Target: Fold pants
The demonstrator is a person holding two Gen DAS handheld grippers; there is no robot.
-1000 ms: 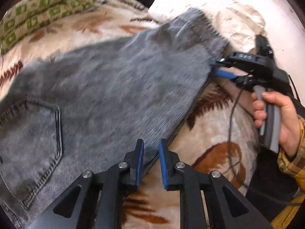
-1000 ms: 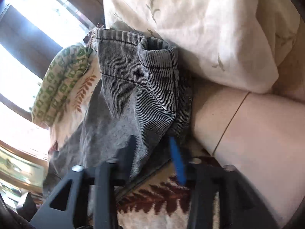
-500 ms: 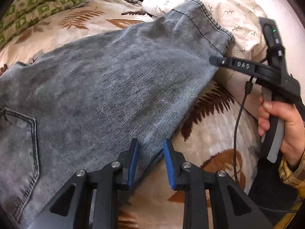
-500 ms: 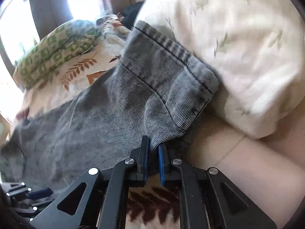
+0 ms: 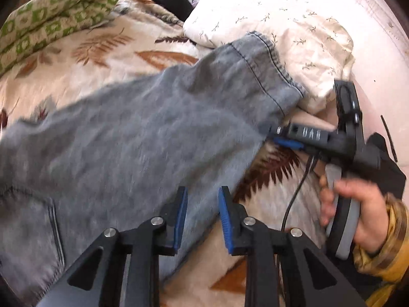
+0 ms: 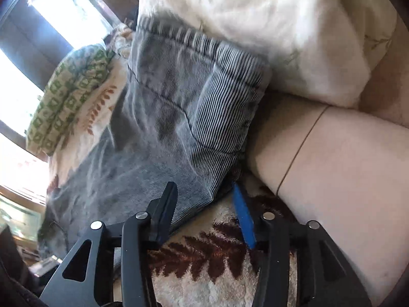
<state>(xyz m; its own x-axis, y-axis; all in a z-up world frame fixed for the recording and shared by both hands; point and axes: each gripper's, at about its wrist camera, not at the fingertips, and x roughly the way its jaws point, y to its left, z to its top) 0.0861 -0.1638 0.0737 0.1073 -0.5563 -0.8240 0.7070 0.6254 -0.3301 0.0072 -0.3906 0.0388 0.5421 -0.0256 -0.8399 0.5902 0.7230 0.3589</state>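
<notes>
While right tongs (image 6: 204,207) are opening, pants (image 6: 179,117) hem lies between.

A bedroom at home, a bed (image 5: 107,48) with a leafy blanket, a pillow (image 5: 281,20), a window (image 6: 64,7)
</notes>
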